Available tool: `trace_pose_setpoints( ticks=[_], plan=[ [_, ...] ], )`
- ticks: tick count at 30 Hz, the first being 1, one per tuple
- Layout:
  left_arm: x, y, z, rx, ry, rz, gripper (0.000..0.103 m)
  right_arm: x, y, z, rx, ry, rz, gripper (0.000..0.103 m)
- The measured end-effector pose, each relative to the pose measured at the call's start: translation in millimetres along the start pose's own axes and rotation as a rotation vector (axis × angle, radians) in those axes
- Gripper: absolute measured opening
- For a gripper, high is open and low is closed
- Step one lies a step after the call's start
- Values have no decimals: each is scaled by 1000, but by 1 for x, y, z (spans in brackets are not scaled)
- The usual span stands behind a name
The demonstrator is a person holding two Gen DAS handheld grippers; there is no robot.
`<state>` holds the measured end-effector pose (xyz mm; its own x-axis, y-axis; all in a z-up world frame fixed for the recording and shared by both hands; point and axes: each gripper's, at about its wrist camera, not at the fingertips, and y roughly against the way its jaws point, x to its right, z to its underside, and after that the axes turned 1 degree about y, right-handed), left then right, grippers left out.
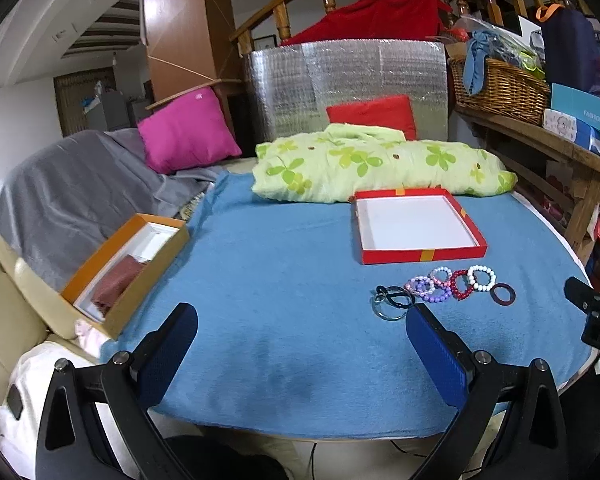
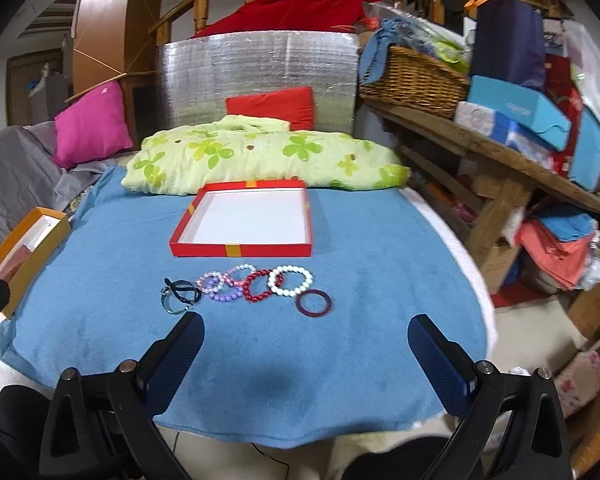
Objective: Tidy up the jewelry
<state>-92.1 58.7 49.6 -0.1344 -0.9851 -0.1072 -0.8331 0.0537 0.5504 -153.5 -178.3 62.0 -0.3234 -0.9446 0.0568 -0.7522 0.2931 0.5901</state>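
Note:
A shallow red box with a white inside lies open on the blue cloth; it also shows in the right wrist view. In front of it lies a row of bracelets: white beads, red beads, purple and pink beads, a dark maroon ring, and clear and black rings. The same row shows in the left wrist view. My left gripper is open and empty above the cloth, left of the row. My right gripper is open and empty, just short of the row.
An orange box with a brown cloth inside sits at the table's left edge. A green flowered quilt lies behind the red box. A wooden shelf with a wicker basket and boxes stands at right.

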Motion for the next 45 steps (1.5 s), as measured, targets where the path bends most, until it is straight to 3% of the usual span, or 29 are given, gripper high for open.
trace_pose_setpoints(
  ticks=[5,7,9,13,17,21,23,25,30,31,33,39,41,45],
  plan=[
    [4,-57,0,-40,-7,39,103,15,-61,-2,-33,34,-105,103],
    [7,-81,2,-62,-8,60,103,22,-88,-2,-49,39,-110,94],
    [11,-114,4,-117,-14,76,103,34,-120,3,-132,42,-99,89],
    [18,-169,9,-223,19,116,103,48,-179,21,-293,-19,-125,62],
    [27,-200,13,-266,35,138,103,58,-216,23,-357,-55,-123,54],
    [36,-217,18,-315,38,176,101,60,-239,23,-393,-52,-126,37],
    [42,-222,20,-335,37,204,97,54,-242,23,-402,-26,-113,34],
    [50,-226,20,-345,23,218,93,47,-240,23,-404,8,-116,14],
    [60,-237,13,-355,29,270,88,42,-236,23,-398,18,-108,9],
    [64,-241,10,-357,24,281,85,44,-236,23,-397,4,-112,8],
    [69,-249,5,-369,9,293,62,49,-236,22,-394,-26,-126,8],
    [71,-273,0,-419,30,353,20,55,-237,17,-383,-58,-165,8],
    [70,-270,0,-406,19,361,11,59,-234,14,-375,-77,-191,8],
    [66,-262,-4,-370,11,389,6,65,-225,7,-335,-125,-246,8]
  ],
)
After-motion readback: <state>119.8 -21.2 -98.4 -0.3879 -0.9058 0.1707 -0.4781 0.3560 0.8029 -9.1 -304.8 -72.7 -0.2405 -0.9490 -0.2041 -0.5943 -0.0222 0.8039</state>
